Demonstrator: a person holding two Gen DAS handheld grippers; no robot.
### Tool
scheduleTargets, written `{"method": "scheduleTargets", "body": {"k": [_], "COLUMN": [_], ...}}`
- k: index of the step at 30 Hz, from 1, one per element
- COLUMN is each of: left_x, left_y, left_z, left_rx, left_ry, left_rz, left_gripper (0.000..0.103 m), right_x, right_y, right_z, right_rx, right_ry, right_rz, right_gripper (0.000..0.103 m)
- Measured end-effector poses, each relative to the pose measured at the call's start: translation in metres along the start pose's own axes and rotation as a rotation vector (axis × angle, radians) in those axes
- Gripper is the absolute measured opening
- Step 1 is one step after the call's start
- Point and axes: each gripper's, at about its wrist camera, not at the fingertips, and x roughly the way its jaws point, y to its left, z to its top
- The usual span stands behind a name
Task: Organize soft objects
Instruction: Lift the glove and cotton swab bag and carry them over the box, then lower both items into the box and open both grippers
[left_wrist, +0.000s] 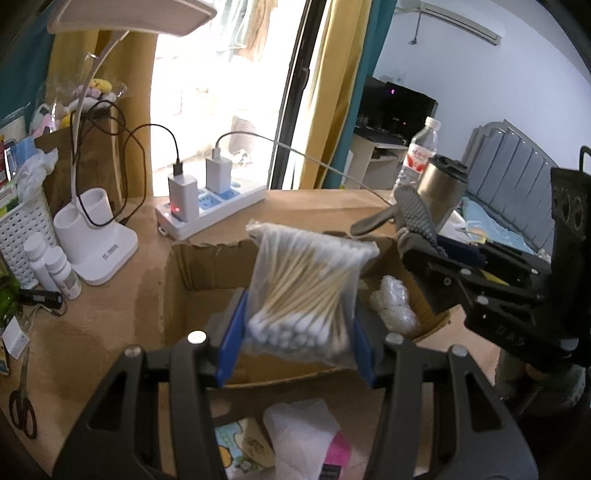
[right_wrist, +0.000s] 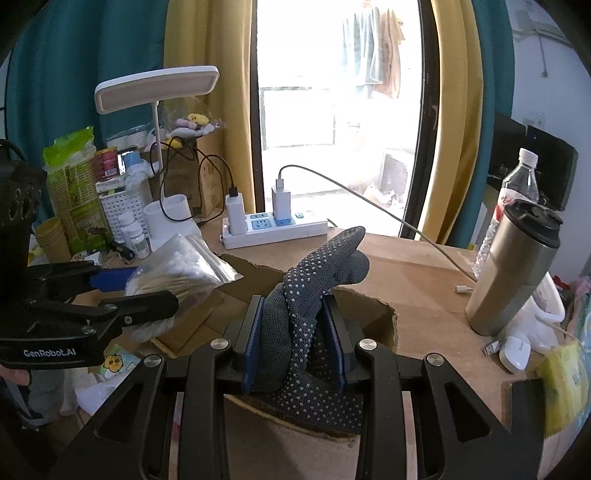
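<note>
I hold the bag of cotton swabs (left_wrist: 306, 291) clenched in the left hand-held gripper (left_wrist: 295, 339), above the cardboard box (left_wrist: 207, 266) on the counter (left_wrist: 110, 314). The right hand-held gripper (right_wrist: 295, 339) grasps the dotted grey glove (right_wrist: 314, 295), at 2 o'clock from the bag. I should lower both well inside before releasing; the bag is clear and limp.
</note>
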Motion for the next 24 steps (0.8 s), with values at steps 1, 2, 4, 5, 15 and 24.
{"method": "scheduleTargets", "body": {"k": [1,2,4,5,15,24], "left_x": [0.003,0.006,0.011,0.015,0.041,0.053], "left_y": [0.000,0.001,0.002,0.002,0.008,0.014], "left_z": [0.000,0.001,0.001,0.001,-0.003,-0.008], "left_rx": [-0.001,-0.003,-0.005,-0.005,-0.021,-0.045], "left_ry": [0.005,0.009,0.018,0.023,0.085,0.134], "left_rz": [0.003,0.006,0.008,0.010,0.030,0.044], "left_gripper": [0.052,0.052,0.052,0.052,0.052,0.054], "right_x": [0.001,0.004,0.008,0.010,0.036,0.053], "right_y": [-0.001,-0.002,-0.004,-0.004,-0.008,-0.002], "right_z": [0.000,0.001,0.001,0.000,-0.004,-0.011], "right_rx": [0.001,0.002,0.005,0.007,0.020,0.012], "right_ry": [0.000,0.001,0.005,0.008,0.056,0.121], "right_rz": [0.003,0.006,0.011,0.014,0.044,0.056], "right_gripper": [0.033,0.033,0.033,0.033,0.033,0.034]}}
